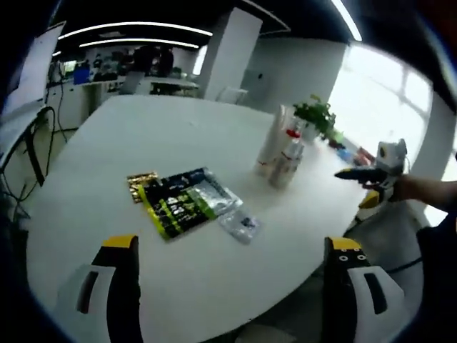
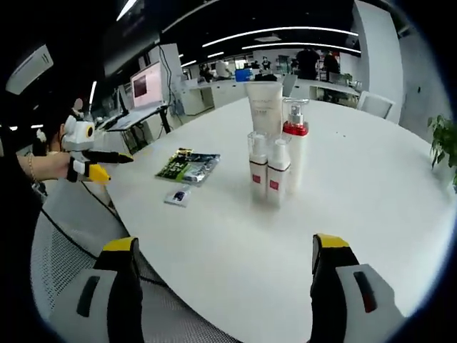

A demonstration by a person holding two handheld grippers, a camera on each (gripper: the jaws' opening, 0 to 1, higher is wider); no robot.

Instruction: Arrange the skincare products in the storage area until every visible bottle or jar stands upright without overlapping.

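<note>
While upright, 4 glossy bottles (image 2: 275, 153) touch.

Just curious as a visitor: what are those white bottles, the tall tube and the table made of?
The bottles look like glossy white plastic, with red labels; one has a red pump collar. The tube seems soft matte plastic, standing on its cap. The table has a smooth white top, likely laminate, with a faint sheen; its core is hidden.

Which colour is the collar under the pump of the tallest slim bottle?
Red, on the pump bottle; clearest in the right gripper view.
</note>
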